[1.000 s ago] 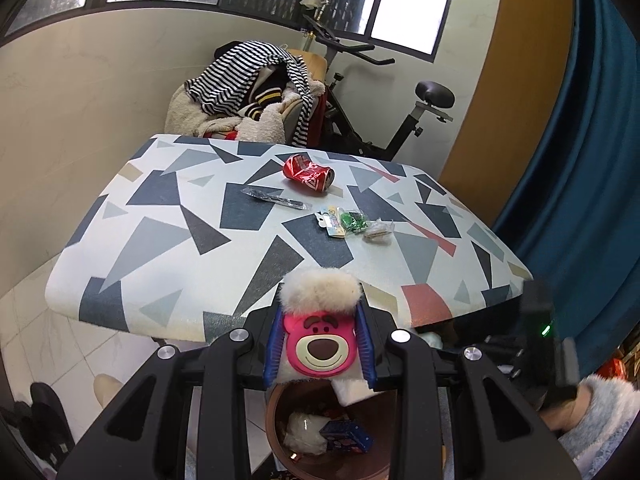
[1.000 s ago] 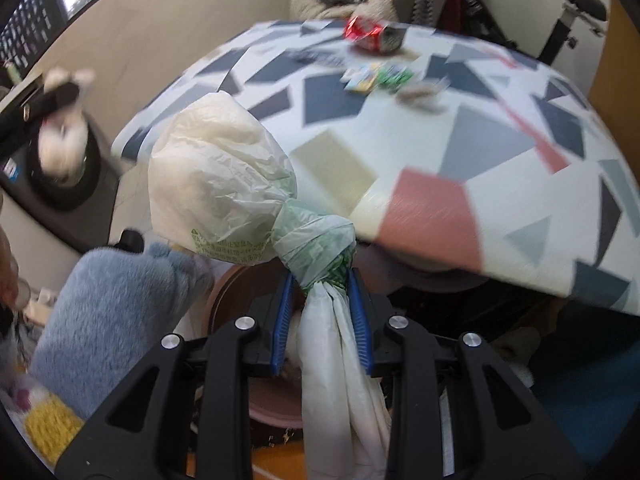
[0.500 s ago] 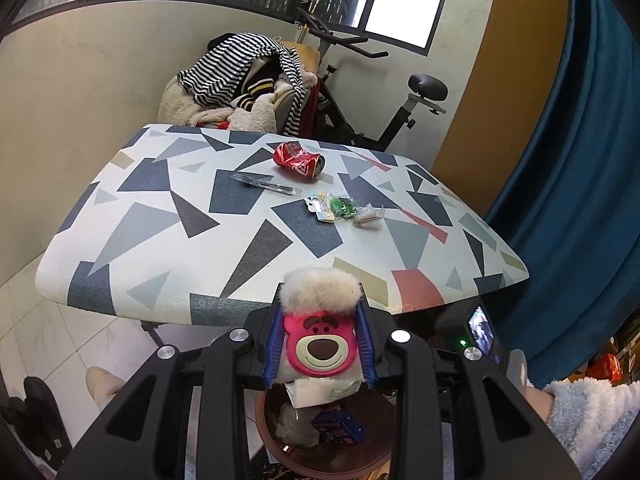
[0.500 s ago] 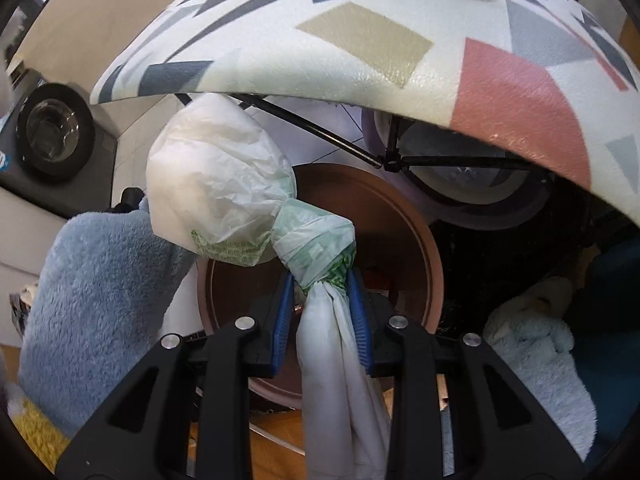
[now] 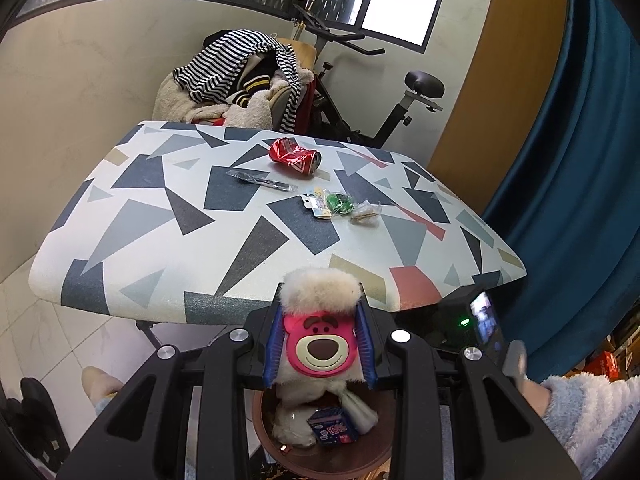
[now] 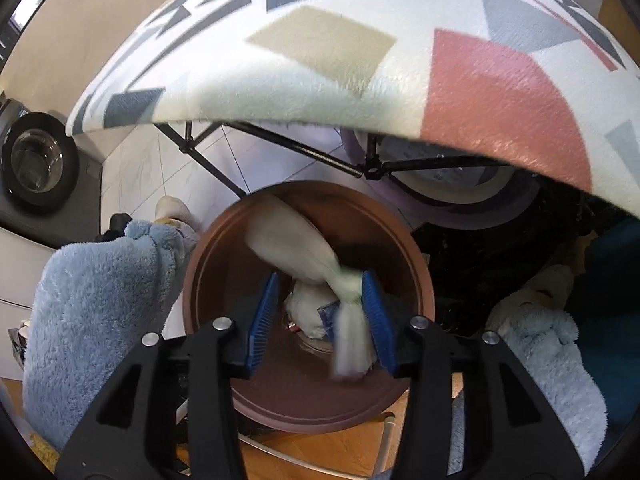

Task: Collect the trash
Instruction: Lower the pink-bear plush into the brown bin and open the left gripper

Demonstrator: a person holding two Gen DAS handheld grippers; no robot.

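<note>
My left hand-held gripper (image 5: 320, 346) is clenched on a pink bear plush with a cream fur top (image 5: 320, 336), held just above the near edge of the bench (image 5: 168, 248) and over the brown bin (image 5: 340, 460) on the floor below. On the patterned bench top, well apart from that grip, lie, from left to right, a dark flat wrapper (image 5: 262, 181), a crushed red can (image 5: 295, 156) at the far side, a green-and-yellow packet (image 5: 330, 205) and a small clear packet (image 5: 365, 214) just beside it. In the bin, seen through my left view, sit a blue carton (image 5: 334, 429) and white bagged waste. My right hand-held gripper (image 6: 318, 316) points down into the same bin (image 6: 216, 280); its jaws have just been opening, and the tied white trash bag (image 6: 296, 248) hangs blurred between them, brushing the right pad while clear of the left one, its bulk already inside the bin. A light-blue fleecy sleeve (image 6: 92, 312) lies to the left of the bin in that view. The bench edge (image 6: 320, 92) arches over the far side.
</note>
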